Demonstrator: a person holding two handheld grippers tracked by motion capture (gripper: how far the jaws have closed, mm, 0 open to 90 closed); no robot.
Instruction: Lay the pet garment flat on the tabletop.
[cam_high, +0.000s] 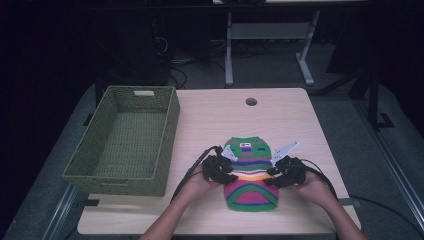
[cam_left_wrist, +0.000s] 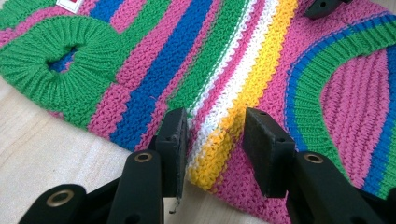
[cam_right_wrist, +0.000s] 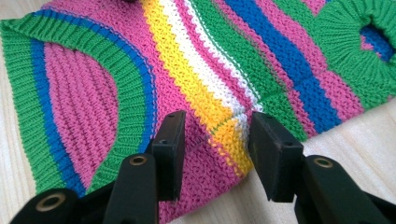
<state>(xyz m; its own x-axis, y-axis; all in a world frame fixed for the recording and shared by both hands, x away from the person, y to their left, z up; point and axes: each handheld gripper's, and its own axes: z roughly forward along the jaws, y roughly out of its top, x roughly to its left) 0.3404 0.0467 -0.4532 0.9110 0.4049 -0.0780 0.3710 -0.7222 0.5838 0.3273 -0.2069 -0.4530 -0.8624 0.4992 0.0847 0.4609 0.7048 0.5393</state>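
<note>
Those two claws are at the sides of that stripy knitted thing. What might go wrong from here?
Both grippers, left gripper and right gripper, stand open around the edges of the knitted garment, pads not pressing. If they close on one layer only, it may unfold or sag. The loose knit could also snag on a pad.

Striped knitted garments: one is counted, lying flat on the table.
Green woven baskets: one is counted on the table's left part.
Grippers: two are counted, a left gripper and a right gripper.
Tables: one light wooden table is counted.
Round holes in the tabletop: one is counted.
</note>
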